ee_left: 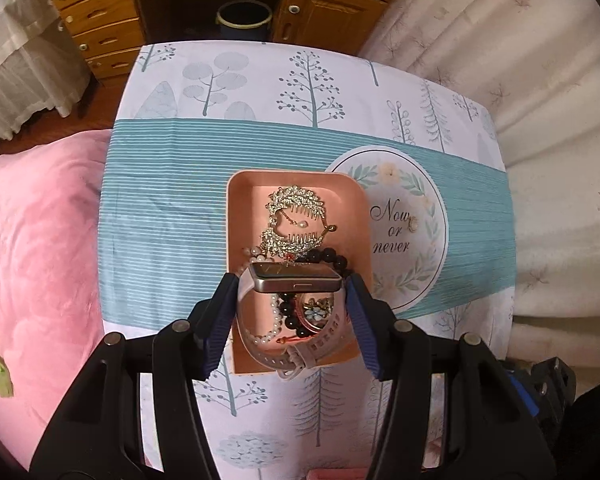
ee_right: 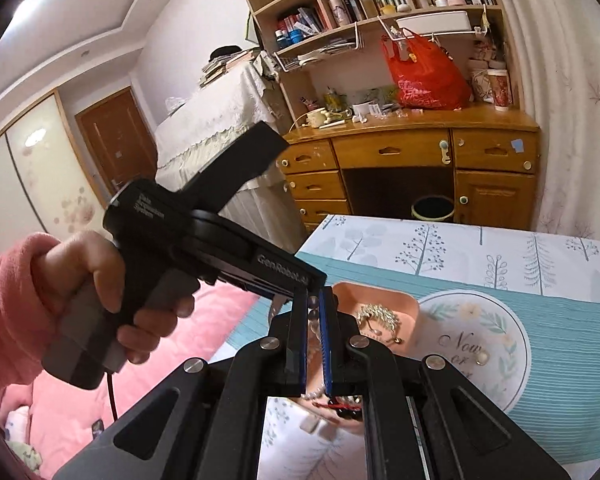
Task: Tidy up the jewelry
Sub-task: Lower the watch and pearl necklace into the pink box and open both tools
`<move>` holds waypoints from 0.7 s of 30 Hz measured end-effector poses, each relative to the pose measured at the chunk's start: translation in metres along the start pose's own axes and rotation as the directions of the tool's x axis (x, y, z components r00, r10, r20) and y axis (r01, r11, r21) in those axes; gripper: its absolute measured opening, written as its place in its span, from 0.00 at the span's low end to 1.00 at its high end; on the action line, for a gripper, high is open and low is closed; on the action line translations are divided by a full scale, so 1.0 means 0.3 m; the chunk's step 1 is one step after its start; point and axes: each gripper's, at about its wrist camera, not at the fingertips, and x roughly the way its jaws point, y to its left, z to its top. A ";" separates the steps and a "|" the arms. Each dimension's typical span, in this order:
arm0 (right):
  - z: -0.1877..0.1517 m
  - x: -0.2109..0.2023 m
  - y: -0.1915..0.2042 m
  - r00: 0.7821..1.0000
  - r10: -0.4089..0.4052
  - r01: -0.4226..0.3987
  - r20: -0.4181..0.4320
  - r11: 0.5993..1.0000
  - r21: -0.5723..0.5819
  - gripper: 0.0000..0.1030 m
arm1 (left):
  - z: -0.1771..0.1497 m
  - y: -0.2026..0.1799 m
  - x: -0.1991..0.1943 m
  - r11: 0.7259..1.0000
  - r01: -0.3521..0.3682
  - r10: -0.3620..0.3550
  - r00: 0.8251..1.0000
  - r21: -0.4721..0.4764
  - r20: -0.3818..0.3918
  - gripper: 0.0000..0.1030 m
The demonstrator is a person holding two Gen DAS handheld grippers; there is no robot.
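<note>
Left tongs (ee_left: 292, 300) hold the watch (ee_left: 296, 278) over the pink tray (ee_left: 242, 200); right tongs (ee_right: 314, 344) shut, empty; next, lower and release.

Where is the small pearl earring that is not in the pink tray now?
In the left wrist view the pearl earring lies on the tablecloth's round "Now or never" emblem, right of the pink tray.

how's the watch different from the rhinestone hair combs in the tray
The watch is plain pale pink with a smooth rectangular face; the hair combs are sparkly, leaf-shaped, with teeth. The watch sits between the left gripper's fingers at the near end of the pink tray; the hair combs lie loose at the far end, ungripped. Both are over the same tray.
</note>
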 end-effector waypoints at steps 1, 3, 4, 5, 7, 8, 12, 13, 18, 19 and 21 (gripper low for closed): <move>0.006 0.006 0.020 1.000 -0.016 0.016 0.006 1.000 0.001 0.05 | 0.007 0.005 0.005 1.000 0.010 -0.009 1.000 0.015 -0.007 0.50; 0.014 0.018 0.052 0.998 -0.056 0.056 0.015 0.998 0.002 0.05 | 0.023 0.021 0.011 0.998 0.036 -0.035 0.999 0.053 -0.020 0.50; 0.018 0.029 0.071 0.996 -0.089 0.089 0.017 0.996 0.008 0.05 | 0.034 0.026 0.016 0.996 0.049 -0.047 0.999 0.071 -0.028 0.50; 0.021 0.040 0.083 0.993 -0.117 0.117 0.016 0.993 0.020 0.05 | 0.037 0.029 0.019 0.995 0.058 -0.055 0.998 0.085 -0.033 0.50; 0.028 0.053 0.116 0.986 -0.167 0.165 0.026 0.984 0.061 0.05 | 0.055 0.030 0.026 0.988 0.082 -0.077 0.996 0.130 -0.043 0.50; 0.027 0.060 0.131 0.981 -0.193 0.189 0.036 0.978 0.082 0.05 | 0.066 0.031 0.030 0.983 0.094 -0.088 0.995 0.156 -0.044 0.50; 0.019 0.094 0.162 0.960 -0.275 0.266 0.057 0.955 0.128 0.05 | 0.094 0.030 0.047 0.964 0.147 -0.141 0.989 0.222 -0.042 0.51; 0.016 0.105 0.165 0.956 -0.288 0.278 0.060 0.950 0.141 0.05 | 0.101 0.029 0.056 0.957 0.166 -0.160 0.986 0.238 -0.044 0.51; -0.016 0.135 0.172 0.944 -0.324 0.305 0.065 0.929 0.211 0.10 | 0.106 0.026 0.090 0.930 0.218 -0.215 0.976 0.296 -0.040 0.56; -0.023 0.146 0.172 0.936 -0.347 0.327 0.057 0.919 0.221 0.22 | 0.103 0.028 0.097 0.926 0.201 -0.203 0.979 0.318 -0.028 0.56; -0.042 0.152 0.159 0.925 -0.378 0.357 0.049 0.904 0.236 0.44 | 0.098 0.038 0.101 0.924 0.186 -0.196 0.981 0.334 -0.005 0.60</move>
